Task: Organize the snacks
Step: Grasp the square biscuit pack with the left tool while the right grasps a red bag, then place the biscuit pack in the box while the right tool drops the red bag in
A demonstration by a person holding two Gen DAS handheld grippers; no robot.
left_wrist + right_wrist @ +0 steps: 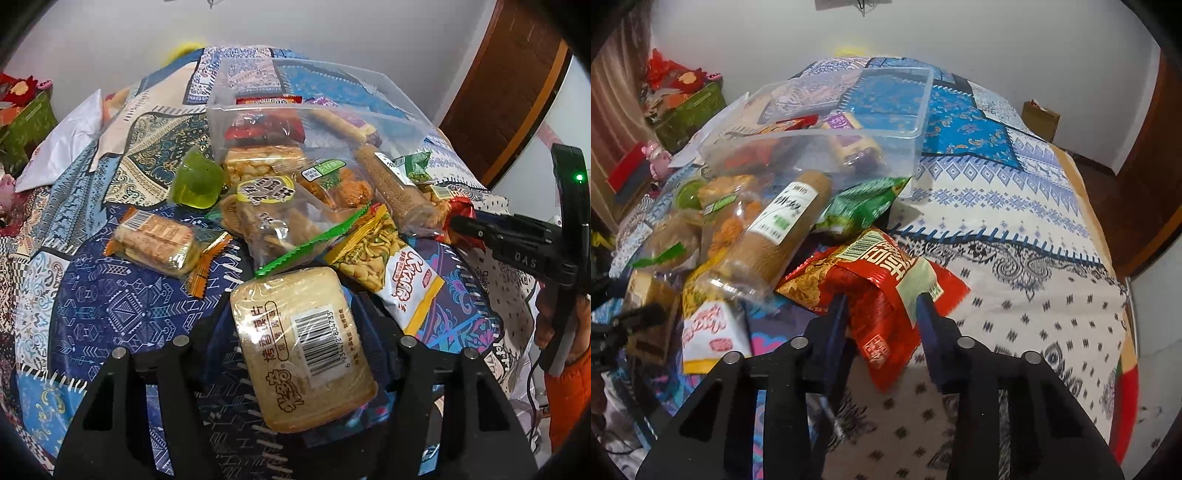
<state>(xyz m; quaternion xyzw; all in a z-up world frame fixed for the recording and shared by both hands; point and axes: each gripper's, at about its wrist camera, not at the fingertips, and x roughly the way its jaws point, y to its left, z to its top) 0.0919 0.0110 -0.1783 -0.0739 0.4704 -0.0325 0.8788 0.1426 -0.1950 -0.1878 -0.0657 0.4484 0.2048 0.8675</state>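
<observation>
Red packet (pixel 882 295) clamped in right gripper (pixel 882 299); tan biscuit pack (pixel 295 347) between left gripper (pixel 295 332) fingers, grip unclear. Ahead: loose snack pile (pixel 295 206), then clear bin (pixel 849 122), all on bed (pixel 1015 229).

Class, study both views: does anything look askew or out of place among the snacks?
Yes. The clear plastic bin sits tilted, propped on the snack pile. A long brown cylinder pack leans against its front, and most snacks lie heaped outside it on the patterned cloth.
</observation>
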